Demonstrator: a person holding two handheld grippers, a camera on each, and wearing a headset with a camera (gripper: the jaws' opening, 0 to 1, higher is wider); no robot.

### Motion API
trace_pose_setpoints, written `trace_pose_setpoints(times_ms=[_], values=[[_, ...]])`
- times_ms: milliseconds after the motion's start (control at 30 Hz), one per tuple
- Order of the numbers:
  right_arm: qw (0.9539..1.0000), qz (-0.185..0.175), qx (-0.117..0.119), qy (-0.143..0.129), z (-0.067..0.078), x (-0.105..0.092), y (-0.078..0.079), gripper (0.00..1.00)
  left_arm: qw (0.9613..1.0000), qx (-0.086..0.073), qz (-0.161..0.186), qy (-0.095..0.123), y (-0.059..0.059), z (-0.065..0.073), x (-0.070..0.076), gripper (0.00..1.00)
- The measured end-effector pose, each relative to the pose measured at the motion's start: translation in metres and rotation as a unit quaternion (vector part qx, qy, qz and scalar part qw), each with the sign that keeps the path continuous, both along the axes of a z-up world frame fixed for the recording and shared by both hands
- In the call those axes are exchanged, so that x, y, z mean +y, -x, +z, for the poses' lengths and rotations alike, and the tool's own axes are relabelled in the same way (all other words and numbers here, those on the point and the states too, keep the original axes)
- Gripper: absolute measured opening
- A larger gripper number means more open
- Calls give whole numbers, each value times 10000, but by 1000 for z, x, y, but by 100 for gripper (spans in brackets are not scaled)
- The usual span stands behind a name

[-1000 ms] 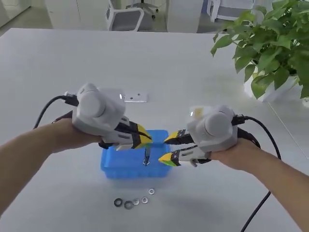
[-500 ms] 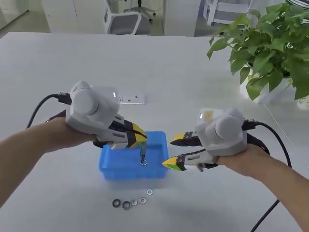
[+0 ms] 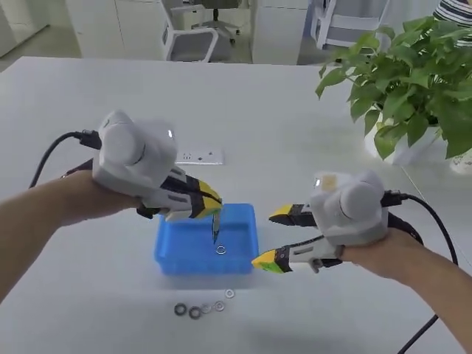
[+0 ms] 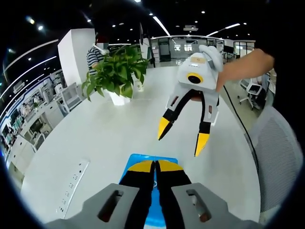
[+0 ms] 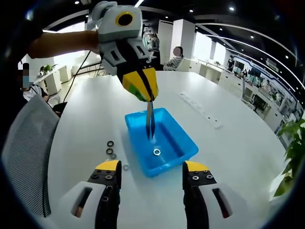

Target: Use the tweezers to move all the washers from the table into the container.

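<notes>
The left gripper [image 3: 209, 203] hangs over the blue container [image 3: 173, 258], fingers clenched on the tweezers [image 3: 216, 227]; one washer [image 3: 220, 250] lies inside the container; loose washers [image 3: 195, 311] sit on the desk [image 3: 88, 310] just beside its near wall; the right gripper [image 3: 271, 238] hovers beside it, fingers spread.

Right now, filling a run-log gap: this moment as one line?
left claw: shut on tweezers above container | washer: in container | other washers: on table | right claw: open

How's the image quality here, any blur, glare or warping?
Head view: evenly lit, soft shadows by the container, no warping. Left gripper view: strong fisheye bending, bright ceiling lights. Right gripper view: same bending, yet tweezers and washers look sharp.
</notes>
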State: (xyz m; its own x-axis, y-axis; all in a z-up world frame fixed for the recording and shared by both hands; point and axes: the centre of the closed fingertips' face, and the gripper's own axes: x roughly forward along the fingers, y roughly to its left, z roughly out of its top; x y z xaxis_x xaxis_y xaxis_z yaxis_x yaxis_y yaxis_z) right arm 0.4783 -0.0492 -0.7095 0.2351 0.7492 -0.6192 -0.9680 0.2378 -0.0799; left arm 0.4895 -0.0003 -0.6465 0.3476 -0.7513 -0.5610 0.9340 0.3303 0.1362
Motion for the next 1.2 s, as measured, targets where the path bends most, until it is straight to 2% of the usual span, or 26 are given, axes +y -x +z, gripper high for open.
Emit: trace_pose_setpoints(times_ms=[333,567,900,1200], values=[[10000,-37,49,-35,2,0,13,65,10000,-26,3,-39,13,12,4,5],[10000,-9,57,-63,1,2,24,69,10000,-62,-4,-75,25,19,8,5],[9999,83,81,-55,-2,3,36,69,9999,-28,-57,-116,40,15,10,5],[9998,151,95,-15,-4,4,43,69,9999,59,-97,-36,56,9,7,5]])
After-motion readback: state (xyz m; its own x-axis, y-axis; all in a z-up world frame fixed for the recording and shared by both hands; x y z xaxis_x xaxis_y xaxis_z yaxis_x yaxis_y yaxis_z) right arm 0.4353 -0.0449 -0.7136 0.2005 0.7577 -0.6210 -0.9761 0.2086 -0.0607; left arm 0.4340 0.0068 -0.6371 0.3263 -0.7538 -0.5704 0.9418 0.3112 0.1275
